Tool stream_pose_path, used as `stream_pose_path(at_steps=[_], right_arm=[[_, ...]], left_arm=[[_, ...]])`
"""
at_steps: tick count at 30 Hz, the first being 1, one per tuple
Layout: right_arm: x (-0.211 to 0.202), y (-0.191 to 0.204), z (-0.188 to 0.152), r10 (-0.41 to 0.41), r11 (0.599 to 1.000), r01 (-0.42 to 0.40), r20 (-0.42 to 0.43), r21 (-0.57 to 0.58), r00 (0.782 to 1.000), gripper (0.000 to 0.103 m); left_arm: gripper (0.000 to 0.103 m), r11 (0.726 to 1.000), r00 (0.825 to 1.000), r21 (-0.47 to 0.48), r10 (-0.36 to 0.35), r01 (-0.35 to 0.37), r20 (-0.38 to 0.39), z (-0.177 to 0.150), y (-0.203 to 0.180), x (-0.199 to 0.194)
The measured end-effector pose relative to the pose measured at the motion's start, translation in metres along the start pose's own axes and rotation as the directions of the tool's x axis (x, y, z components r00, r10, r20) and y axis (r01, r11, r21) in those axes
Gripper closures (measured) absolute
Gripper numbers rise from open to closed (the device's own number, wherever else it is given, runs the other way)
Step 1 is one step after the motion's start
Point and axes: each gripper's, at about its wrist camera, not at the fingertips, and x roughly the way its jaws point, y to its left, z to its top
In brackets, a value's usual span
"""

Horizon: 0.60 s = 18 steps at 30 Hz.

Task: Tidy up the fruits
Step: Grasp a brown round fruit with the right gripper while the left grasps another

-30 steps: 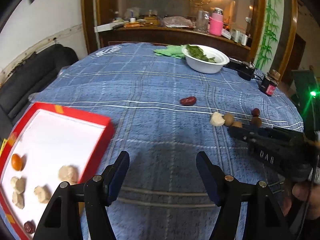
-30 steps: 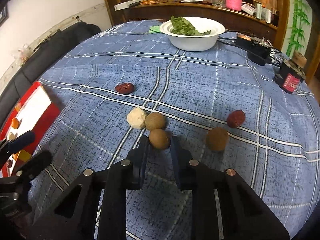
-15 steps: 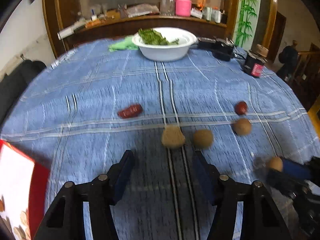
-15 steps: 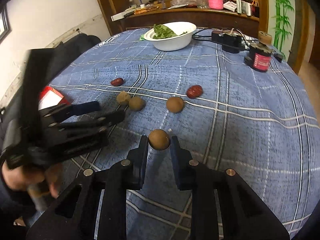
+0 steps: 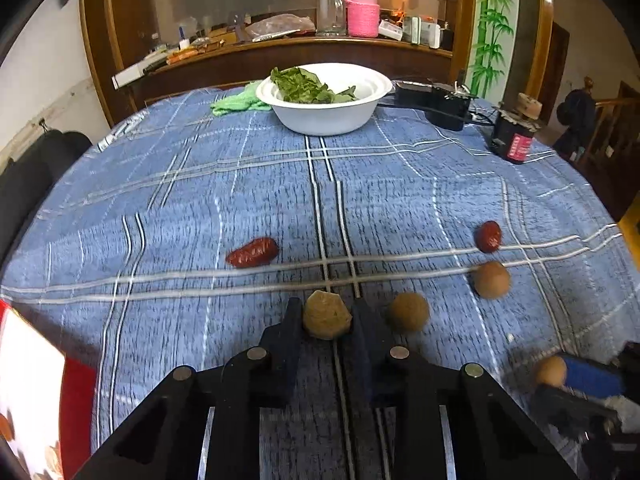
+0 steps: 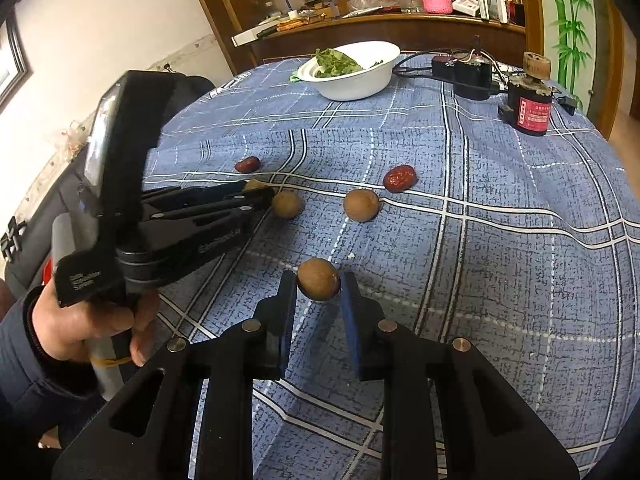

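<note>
Both grippers are pinching fruit: left gripper (image 5: 327,316) is clamping the pale lumpy fruit (image 5: 327,314), right gripper (image 6: 319,286) the brown longan (image 6: 319,279). Red tray (image 5: 78,400) is lying left of the left gripper, the nearer one.

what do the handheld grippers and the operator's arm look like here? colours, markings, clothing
Both grippers, left gripper and right gripper, are matte black, with angular triangulated linkages, silver pivot rivets and flat fingers. The right's pads look blue. The left gripper's side carries faint embossed lettering, unreadable, above a grey cylindrical handle. The left hand shows a dark blue sleeve.
</note>
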Motion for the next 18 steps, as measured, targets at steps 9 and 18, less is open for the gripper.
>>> stream_pose_path(at_steps=[9,18], right_arm=[[-0.009,0.014,-0.002,-0.03,0.999,0.031,0.012,-0.031,0.999,0.082],[-0.041,0.043,-0.03,-0.038,0.997,0.04,0.035,-0.06,0.999,0.082]], left_arm=[[0.079,0.997,0.998,-0.043,-0.061,0.06,-0.004,-0.056,0.009,-0.056],[0.079,0.993,0.995,-0.055,-0.101,0.102,0.024,-0.101,0.005,-0.108]])
